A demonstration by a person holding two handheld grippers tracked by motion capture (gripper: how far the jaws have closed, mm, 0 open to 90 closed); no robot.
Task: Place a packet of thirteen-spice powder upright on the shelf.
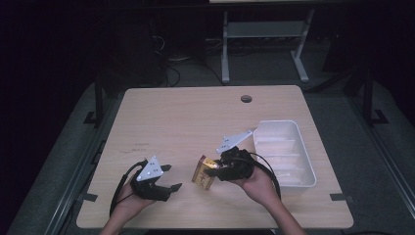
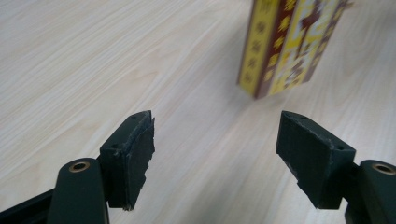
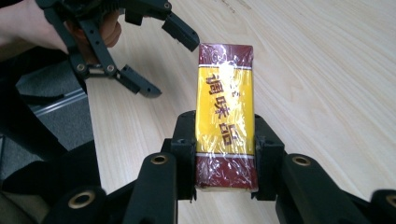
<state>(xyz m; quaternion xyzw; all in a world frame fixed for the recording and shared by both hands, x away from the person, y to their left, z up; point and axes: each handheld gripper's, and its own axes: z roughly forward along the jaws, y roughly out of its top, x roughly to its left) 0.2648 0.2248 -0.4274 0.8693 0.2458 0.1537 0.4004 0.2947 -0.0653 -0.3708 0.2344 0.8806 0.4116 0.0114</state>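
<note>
Dark surroundings framed the pale wooden counter (image 1: 195, 122), where the right tongs (image 3: 224, 154) pinched the red-and-yellow box (image 3: 225, 116) just above the surface, left of the white tray (image 1: 293, 142), while the left tongs (image 2: 215, 154), spread and empty, should stay clear.

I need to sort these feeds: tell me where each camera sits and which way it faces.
High view: above the person's side, looking forward and down on the table; forearms, left gripper, right gripper and white bin show.
Left gripper view: on the left gripper, along its open jaws toward the box.
Right gripper view: on the right gripper, clamped on the box; the left gripper lies beyond.
Shared: the box.
</note>
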